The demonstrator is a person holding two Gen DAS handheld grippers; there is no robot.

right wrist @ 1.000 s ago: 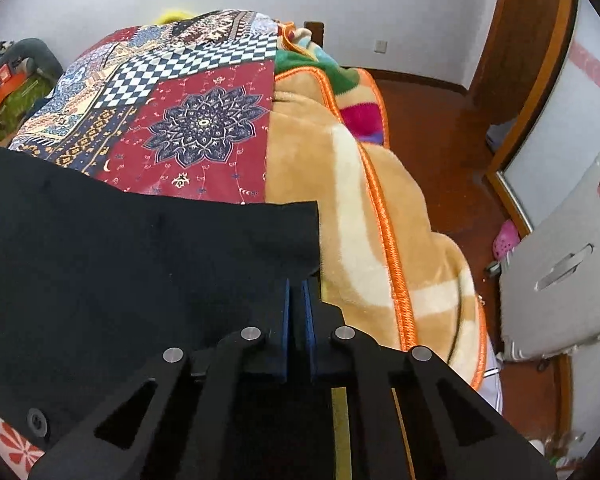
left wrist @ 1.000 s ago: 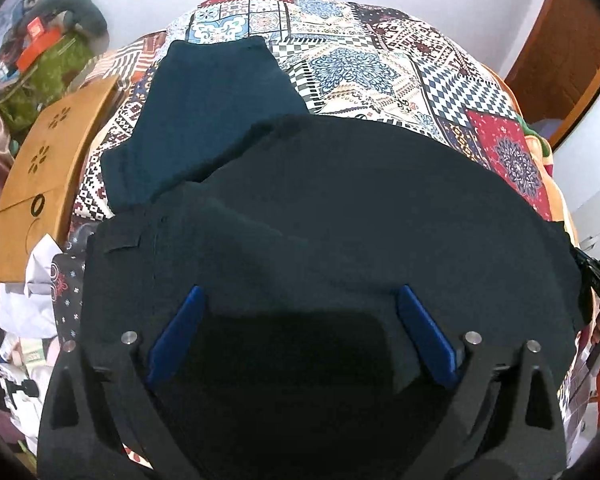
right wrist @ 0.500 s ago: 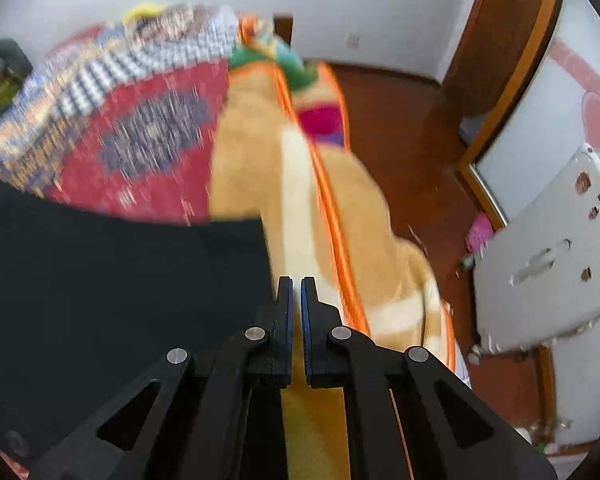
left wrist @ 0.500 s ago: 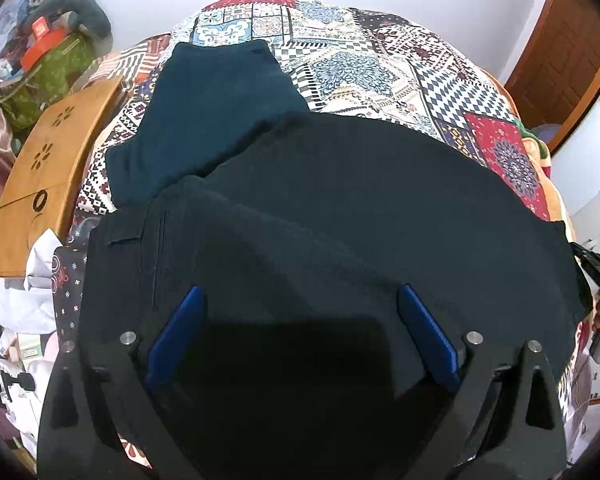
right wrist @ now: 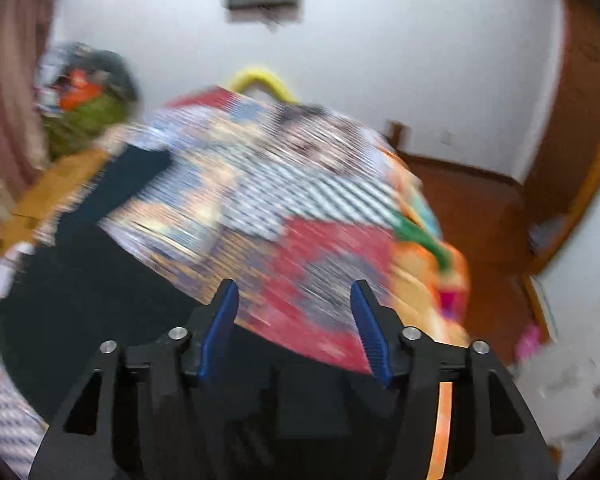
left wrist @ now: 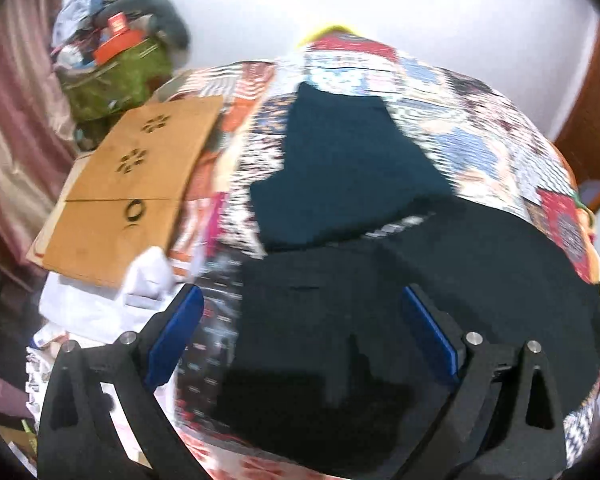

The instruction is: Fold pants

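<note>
The black pants [left wrist: 420, 300] lie flat on the bed [left wrist: 480, 128], which has a quilt of many colors. They look folded at least once, because one layer sits on top of another and the shape is wide and short. A dark teal cloth [left wrist: 340, 160] lies on the bed just past the pants, touching their far edge. It may be a piece that is already folded, but the pictures are too blurry to be sure.

The left gripper [left wrist: 300, 332] is above the near part of the pants. Its jaws are wide apart and hold nothing. The right gripper [right wrist: 296, 320] is above the near edge of the pants, and its jaws are apart and empty too.

Nothing is being held, so one fold looks done. I think the pants still need one more fold to be small and neat.

A brown cardboard [left wrist: 132, 184] sits beside the bed.
</note>
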